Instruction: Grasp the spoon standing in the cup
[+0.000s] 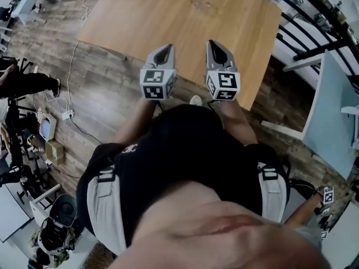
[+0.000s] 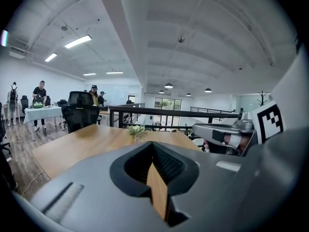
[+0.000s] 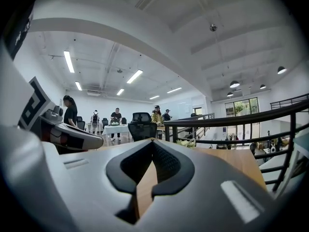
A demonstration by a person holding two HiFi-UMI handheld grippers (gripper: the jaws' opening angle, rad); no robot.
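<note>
No cup or spoon shows in any view. My left gripper (image 1: 165, 50) and right gripper (image 1: 216, 45) hang side by side over the near edge of a wooden table (image 1: 185, 21), both pointing away from me. In the left gripper view the left gripper (image 2: 153, 144) has its jaws together with nothing between them; the right gripper (image 2: 222, 132) shows beside it. The right gripper (image 3: 153, 141) in its own view also has its tips meeting and holds nothing. A small vase of flowers (image 2: 136, 129) stands at the table's far side.
A black railing (image 1: 314, 15) runs behind and right of the table. A black office chair (image 2: 79, 111) stands beyond the far left corner. People stand round a white table (image 3: 116, 128) in the distance. Cables and boxes (image 1: 53, 144) lie on the wood floor at left.
</note>
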